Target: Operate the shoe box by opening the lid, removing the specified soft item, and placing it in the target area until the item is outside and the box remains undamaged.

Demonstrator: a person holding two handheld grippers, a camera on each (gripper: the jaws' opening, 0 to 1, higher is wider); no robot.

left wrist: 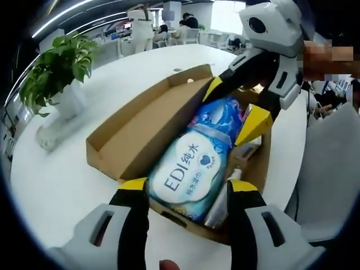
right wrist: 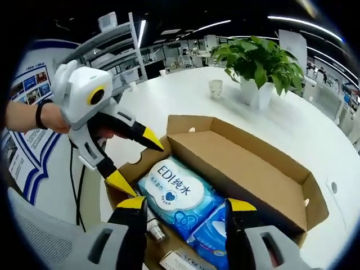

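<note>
A: Which step are we on?

B: The lid is already folded back flat on the white table, so I'd judge the opening done. Now it's the lift-out. The soft thing is the pack of wipes, lying inside the box.

A: And the claws?

B: Both have their jaws apart, clamped on nothing. The left gripper sits at one end of the pack, its yellow tips either side of it. The right gripper reaches in from the far end, over a blue pack next to the wipes.

A: What else is in there?

B: In the right gripper view, the right gripper looks down on the wipes, with the left gripper at the box's far edge. A small bottle or tube lies along the box wall beside them; I can't tell exactly what it is.

A: The next move?

B: Probably closing gently on the pack's ends and raising it straight, clear of the cardboard walls. A potted plant stands near the table's far edge.
</note>
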